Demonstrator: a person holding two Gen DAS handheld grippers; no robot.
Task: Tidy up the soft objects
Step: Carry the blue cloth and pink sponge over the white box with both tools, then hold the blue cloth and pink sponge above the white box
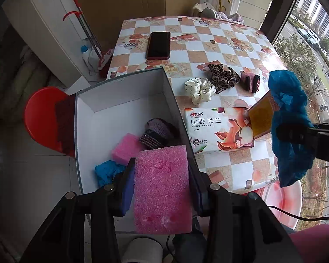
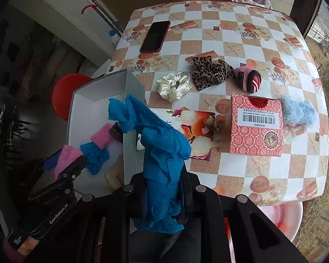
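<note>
While both tools hovered at the near edge of the checkered counter [image 2: 263, 171], the open white box [image 1: 111, 100] sat at nine o'clock from the tissue pack [image 1: 217, 129]. The left hand-held gripper [image 1: 162, 186] pinched a pink sponge [image 1: 162, 188] above the box's near corner. The right hand-held gripper [image 2: 162, 186] clamped a crumpled blue cloth [image 2: 158, 153], just right of the box wall. Released there, the limp cloth would probably drape over the wall or spill onto the counter. Scrunchies [image 2: 175, 84] waited at twelve o'clock. The box's near floor was hidden behind the sponge, and the pale lump inside was unclear.
</note>
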